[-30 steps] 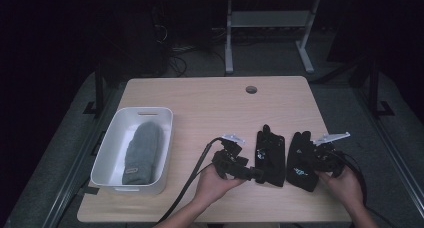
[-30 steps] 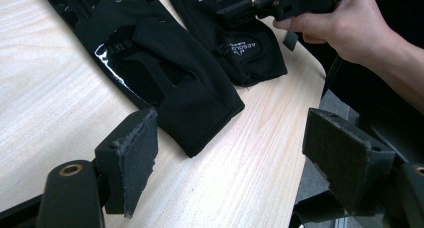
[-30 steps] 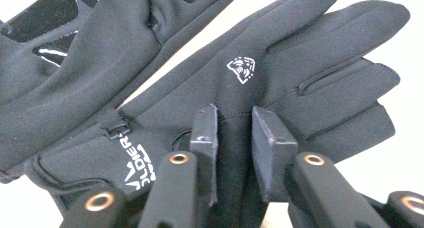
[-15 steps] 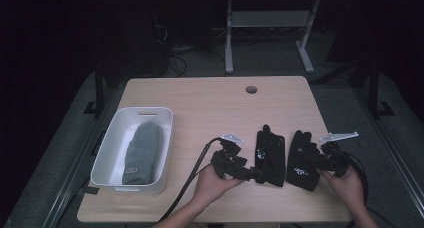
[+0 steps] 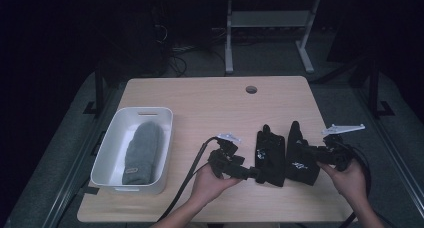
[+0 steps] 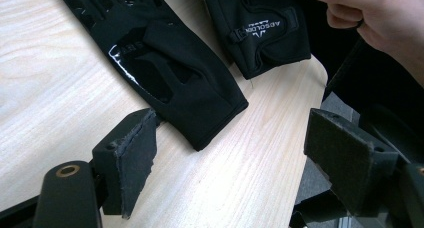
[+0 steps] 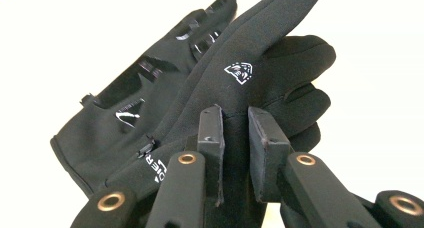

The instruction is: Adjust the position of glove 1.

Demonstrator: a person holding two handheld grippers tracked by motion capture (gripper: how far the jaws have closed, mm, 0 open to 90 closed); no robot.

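- Two black gloves are lying near-right on the surface [image 5: 200,95].
- Right claw [image 7: 235,138] is pinching the right glove [image 5: 300,160], now lifting its far end.
- Left claw [image 6: 230,163] is gaping apart by the left glove [image 5: 270,158].

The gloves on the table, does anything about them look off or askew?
The right glove looks askew: the right gripper is pinched on its edge, tilting that side off the table. The left glove lies flat. The left gripper is open at its cuff. Nothing looks damaged or spilled.
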